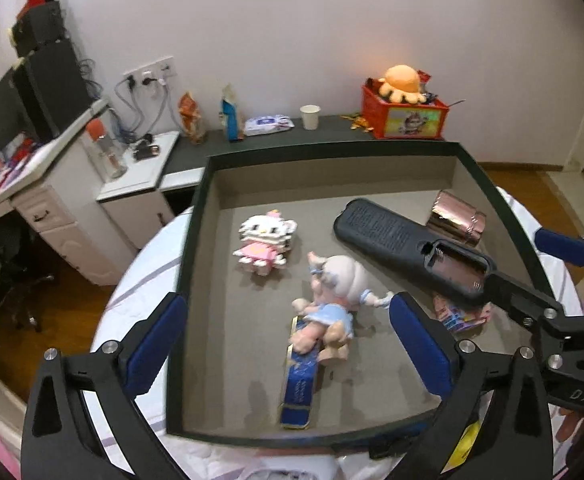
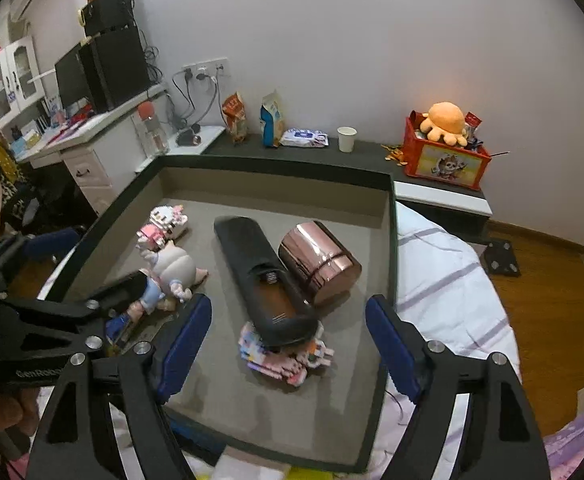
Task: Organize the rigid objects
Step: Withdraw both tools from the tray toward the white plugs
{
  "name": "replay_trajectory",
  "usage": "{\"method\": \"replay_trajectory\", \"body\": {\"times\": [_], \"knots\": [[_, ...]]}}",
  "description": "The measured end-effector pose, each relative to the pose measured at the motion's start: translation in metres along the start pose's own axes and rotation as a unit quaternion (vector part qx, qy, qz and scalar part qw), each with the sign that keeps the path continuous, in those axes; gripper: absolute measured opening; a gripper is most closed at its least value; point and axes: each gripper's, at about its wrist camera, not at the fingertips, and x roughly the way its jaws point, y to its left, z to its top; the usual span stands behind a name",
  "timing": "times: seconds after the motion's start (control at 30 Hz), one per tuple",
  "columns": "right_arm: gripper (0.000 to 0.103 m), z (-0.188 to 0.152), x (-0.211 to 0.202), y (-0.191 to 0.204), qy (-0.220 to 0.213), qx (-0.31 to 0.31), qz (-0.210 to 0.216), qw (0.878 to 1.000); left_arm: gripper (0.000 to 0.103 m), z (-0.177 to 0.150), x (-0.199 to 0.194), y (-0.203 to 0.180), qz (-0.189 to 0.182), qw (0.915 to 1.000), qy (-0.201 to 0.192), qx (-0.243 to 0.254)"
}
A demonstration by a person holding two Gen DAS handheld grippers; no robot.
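Both hand-held grippers, left (image 1: 287,344) and right (image 2: 287,344), hang released over the tray (image 2: 388,240). The remote (image 2: 259,272) looks light, stiff, smooth: grip its narrow sides.

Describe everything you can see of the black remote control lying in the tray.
The black remote control is a long, matt plastic bar lying back-up on the tray floor. Its battery cover is off, showing an empty compartment with springs. Its near end rests on a pink block toy; the rose-gold canister lies alongside it.
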Motion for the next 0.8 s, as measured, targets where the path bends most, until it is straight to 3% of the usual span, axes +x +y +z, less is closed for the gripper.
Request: {"method": "replay_trajectory", "body": {"times": [0.2,0.4,0.6,0.8], "knots": [[0.086,-0.010,-0.021,0.003,-0.003,-0.008,-0.009,1.000,0.102,-0.017,-0.035,0.013,0.015,0.9993,-0.021,-0.028],[0.087,-0.030,-0.061,0.017,-0.013,-0.022,-0.035,0.999,0.103,-0.058,-0.080,0.026,0.014,0.9979,-0.034,-0.053],[0.087,-0.073,-0.089,0.034,0.003,-0.028,-0.070,0.997,0.103,-0.108,-0.109,0.030,0.030,0.9969,-0.030,-0.066],[0.087,-0.124,-0.096,0.037,0.034,-0.011,-0.068,0.997,0.103,-0.150,-0.117,0.030,0.028,0.9962,-0.013,-0.081]]}}
